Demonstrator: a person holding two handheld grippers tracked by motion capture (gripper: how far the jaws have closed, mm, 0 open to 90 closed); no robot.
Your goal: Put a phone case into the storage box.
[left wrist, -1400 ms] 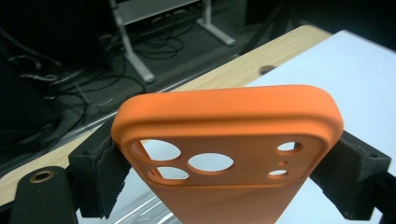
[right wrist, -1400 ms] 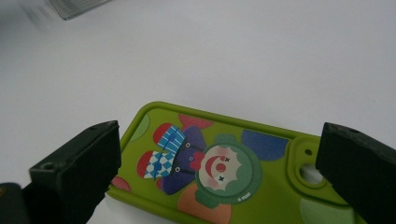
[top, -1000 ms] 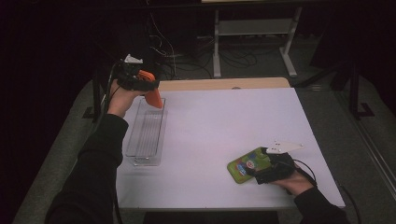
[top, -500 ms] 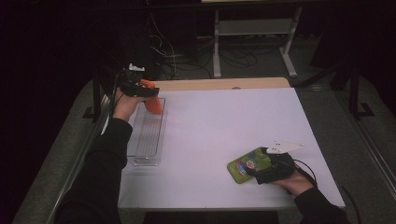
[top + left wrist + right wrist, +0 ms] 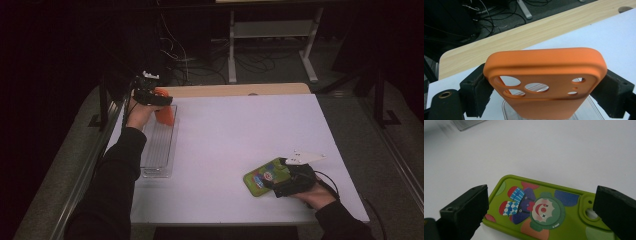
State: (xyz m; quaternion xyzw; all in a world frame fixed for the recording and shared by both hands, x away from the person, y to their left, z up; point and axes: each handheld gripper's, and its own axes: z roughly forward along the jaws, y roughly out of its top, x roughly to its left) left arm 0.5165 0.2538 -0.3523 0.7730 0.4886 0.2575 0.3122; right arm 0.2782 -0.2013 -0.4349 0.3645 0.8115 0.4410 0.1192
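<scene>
**Orange case over the tray**

We hold the orange case point(image 5: 544, 80) tight between the jaws of our left gripper point(image 5: 159, 104). The case hangs above the far end of the clear tray point(image 5: 159, 150), at the left side of the white table point(image 5: 240, 140). Our right gripper point(image 5: 280, 181) sits over the green case point(image 5: 544, 212), which lies flat near the right front corner. Its jaws are wide apart, one on each side of the case.
</scene>
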